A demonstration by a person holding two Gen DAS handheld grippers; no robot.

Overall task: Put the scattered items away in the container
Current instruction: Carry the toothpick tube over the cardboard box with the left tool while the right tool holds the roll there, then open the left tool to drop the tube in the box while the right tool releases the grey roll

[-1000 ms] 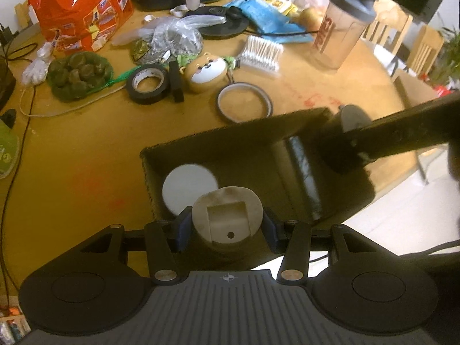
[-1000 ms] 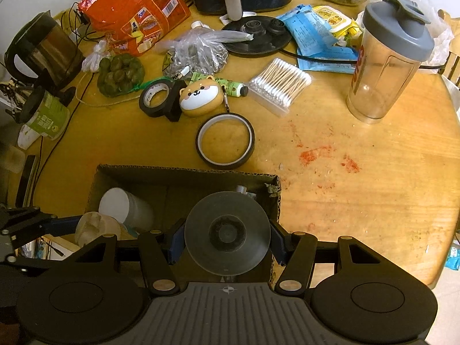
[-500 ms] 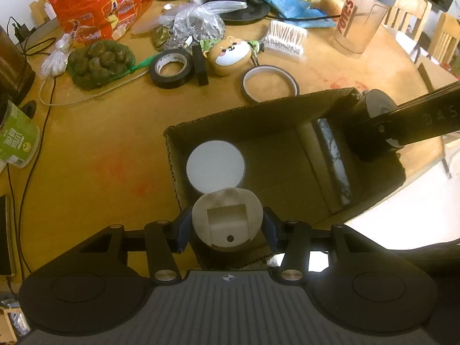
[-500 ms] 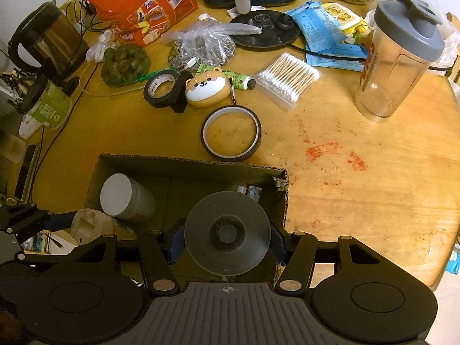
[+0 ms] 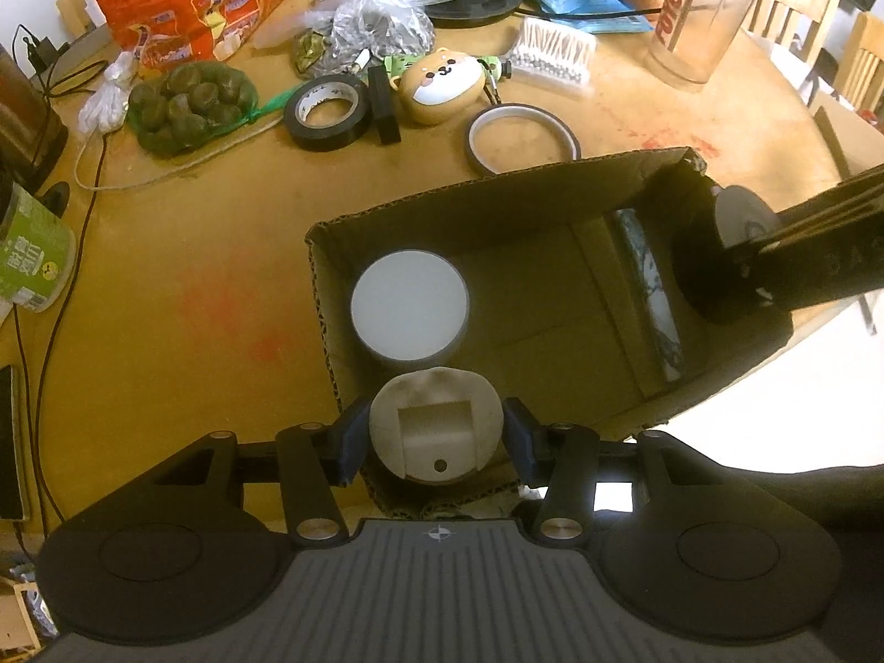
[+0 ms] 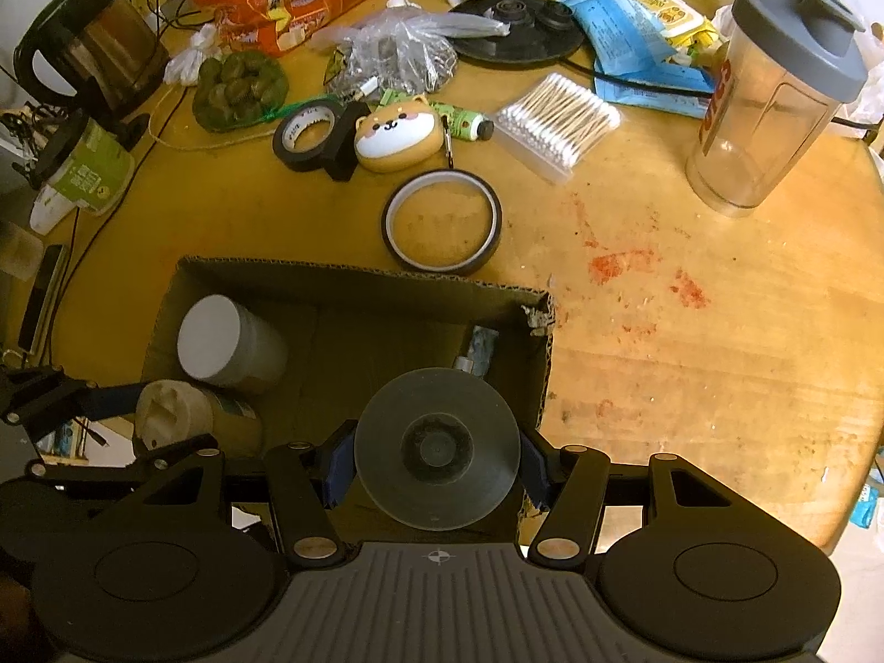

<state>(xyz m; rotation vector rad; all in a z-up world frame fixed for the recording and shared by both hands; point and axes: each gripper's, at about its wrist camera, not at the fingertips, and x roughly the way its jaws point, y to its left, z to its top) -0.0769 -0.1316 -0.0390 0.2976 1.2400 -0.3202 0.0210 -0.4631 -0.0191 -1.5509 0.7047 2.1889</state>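
Warm yellowish indoor light, fairly dim overall. Table (image 6: pixel 690 364) brightest at right, w/ soft sheen on the wood; inside of cardboard box (image 5: pixel 552 254) sits in deep shadow, far wall nearly black. White lid (image 5: pixel 409 304) in box reads pale, slightly blown. Overexposed white patch at floor past table edge in left wrist view. Strong fisheye bend, dark vignette in corners; edges soft. Shaker bottle (image 6: pixel 773 88) shows faint glare. Centre reasonably sharp, no obvious motion blur; some noise in shadows.
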